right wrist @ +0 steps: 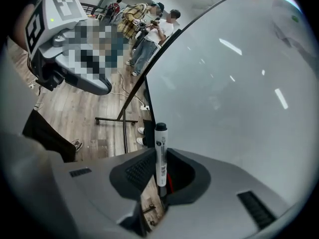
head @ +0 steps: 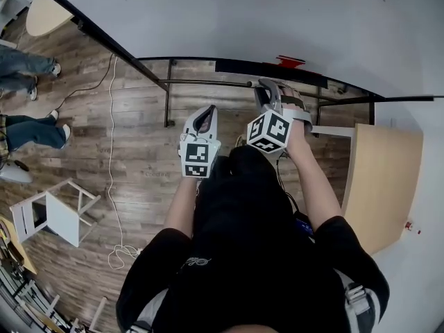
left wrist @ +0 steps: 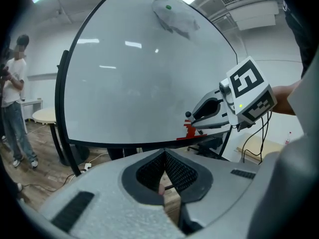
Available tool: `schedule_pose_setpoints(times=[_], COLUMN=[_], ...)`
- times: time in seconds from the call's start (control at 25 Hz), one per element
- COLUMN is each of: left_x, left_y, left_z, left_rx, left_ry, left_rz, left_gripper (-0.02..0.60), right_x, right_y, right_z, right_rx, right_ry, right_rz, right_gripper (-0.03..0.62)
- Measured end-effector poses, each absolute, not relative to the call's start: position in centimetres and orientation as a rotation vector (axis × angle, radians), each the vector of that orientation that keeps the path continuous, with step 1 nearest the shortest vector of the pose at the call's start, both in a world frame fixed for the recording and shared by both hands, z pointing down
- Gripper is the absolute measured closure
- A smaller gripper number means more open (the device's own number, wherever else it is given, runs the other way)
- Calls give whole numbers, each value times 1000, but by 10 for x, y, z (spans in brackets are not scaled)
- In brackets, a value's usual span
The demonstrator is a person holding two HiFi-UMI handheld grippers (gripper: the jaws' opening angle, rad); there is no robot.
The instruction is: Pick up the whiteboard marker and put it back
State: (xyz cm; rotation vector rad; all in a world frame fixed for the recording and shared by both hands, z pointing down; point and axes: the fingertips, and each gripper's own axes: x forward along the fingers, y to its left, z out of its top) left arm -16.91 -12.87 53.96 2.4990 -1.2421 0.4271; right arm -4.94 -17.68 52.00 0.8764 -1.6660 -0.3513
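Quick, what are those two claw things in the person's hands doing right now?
Left gripper: closed, nothing in it.
Right gripper: closed on the whiteboard marker.

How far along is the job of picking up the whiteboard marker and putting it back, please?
Picking up looks done: the right tongs are shut on the whiteboard marker, which pokes out past their tips, in front of the whiteboard. The left tongs are shut and empty. Putting it back is left: the marker is held in the air and rests on nothing.
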Motion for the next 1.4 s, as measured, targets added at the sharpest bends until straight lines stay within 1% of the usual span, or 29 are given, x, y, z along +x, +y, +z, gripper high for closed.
schedule_pose_setpoints(times=[0.84,1.4], left_x=[-161,-176], left_y=[-177,-179], left_z=[580,585], left_rx=[2342,2306], left_ry=[-1313,-1342], left_rz=[462,509], left_gripper=[577,577], right_x=[-28,-36], right_y=[-238,-254], right_z=[613,632], right_rx=[713,657], right_ry=[-1601,-1558], right_rz=[-250,-273], right_gripper=[540,540])
